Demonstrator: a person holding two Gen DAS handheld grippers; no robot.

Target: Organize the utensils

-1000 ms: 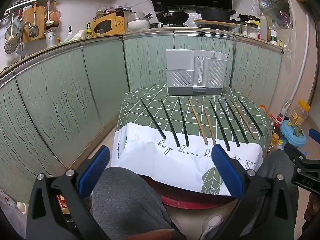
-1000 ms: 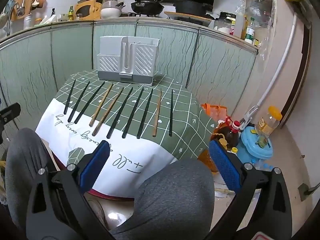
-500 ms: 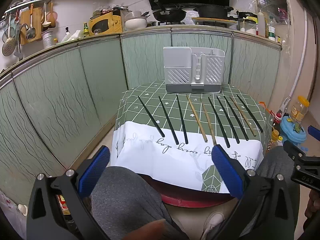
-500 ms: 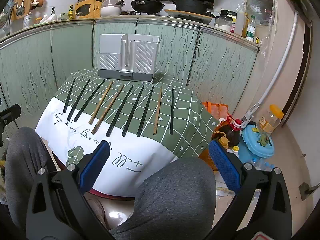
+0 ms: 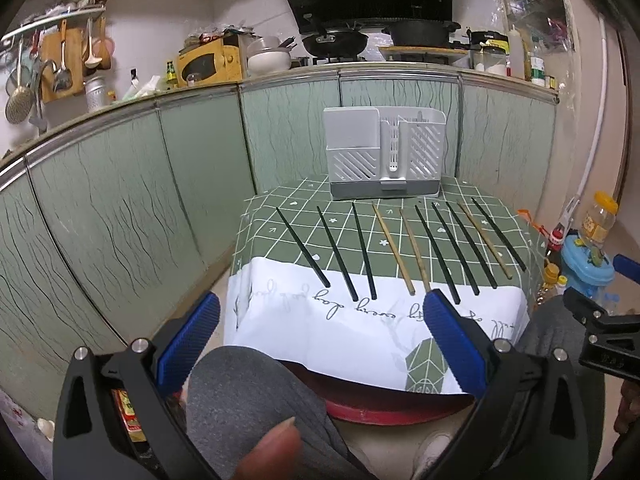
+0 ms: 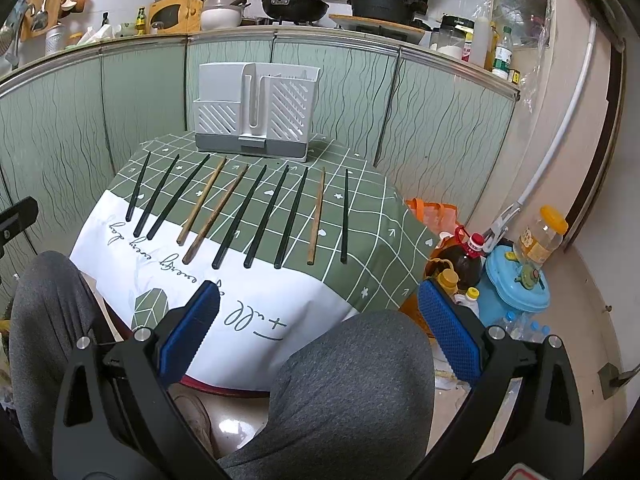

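Right wrist view: white utensil holder [image 6: 256, 110] compartments look empty.

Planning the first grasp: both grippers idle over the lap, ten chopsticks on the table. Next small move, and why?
Probably advance the right gripper toward the rightmost black chopstick. Both sets of jaws stand open and empty, short of the table; no chopstick is in the white utensil holder yet. That chopstick lies at the row's right end, apart from its wooden neighbour, so it looks easiest to pinch. The left gripper can wait.
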